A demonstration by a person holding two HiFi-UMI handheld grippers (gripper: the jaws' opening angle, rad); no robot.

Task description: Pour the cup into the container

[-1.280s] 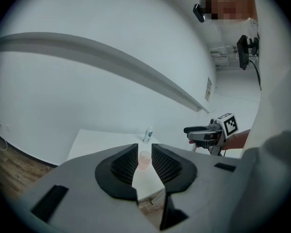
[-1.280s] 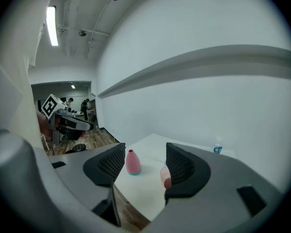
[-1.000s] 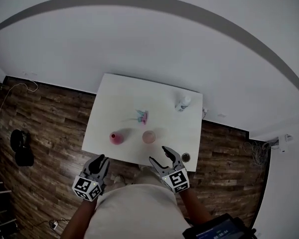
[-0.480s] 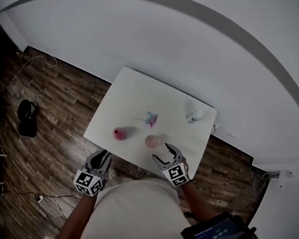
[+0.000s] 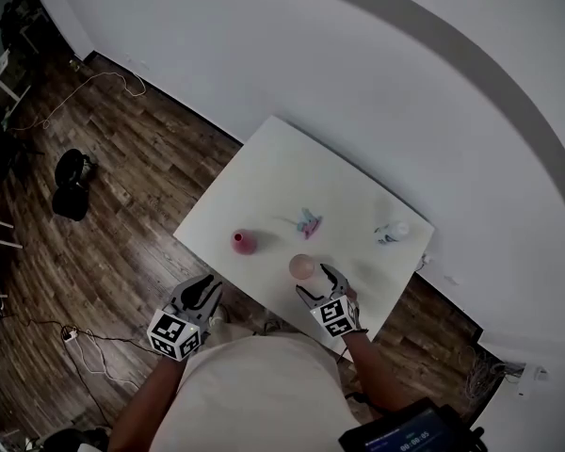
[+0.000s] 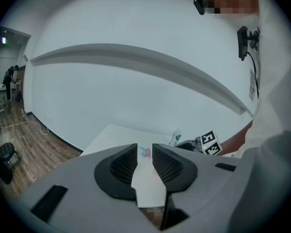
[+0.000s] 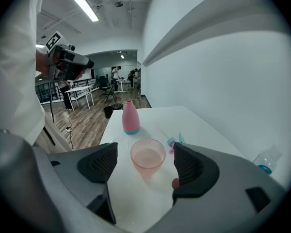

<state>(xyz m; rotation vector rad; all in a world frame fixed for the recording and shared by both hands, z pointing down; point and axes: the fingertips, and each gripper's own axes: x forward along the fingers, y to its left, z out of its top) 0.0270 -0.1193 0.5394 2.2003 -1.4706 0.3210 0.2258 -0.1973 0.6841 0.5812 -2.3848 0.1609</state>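
A translucent pink cup [image 5: 302,266] [image 7: 148,155] stands near the front edge of the white table [image 5: 292,172]. A pink bottle-shaped container [image 5: 244,242] [image 7: 131,118] stands to its left. My right gripper [image 5: 320,283] [image 7: 145,150] is open just short of the cup; its jaws have just been opening, and the cup sits in line with the gap, untouched. My left gripper [image 5: 201,293] [image 6: 144,149] hovers off the table's front-left edge. Its jaws stand a narrow gap apart with nothing between them.
A small pink and teal object [image 5: 309,222] [image 7: 175,141] lies behind the cup. A clear plastic bottle [image 5: 391,232] [image 7: 266,160] stands at the back right corner. Wooden floor [image 5: 122,205] surrounds the table, with a white wall [image 5: 377,83] behind it.
My right gripper has dropped toward the table and closed in on the cup, its jaws now wider apart. The left gripper has barely shifted. The head view has swung left.
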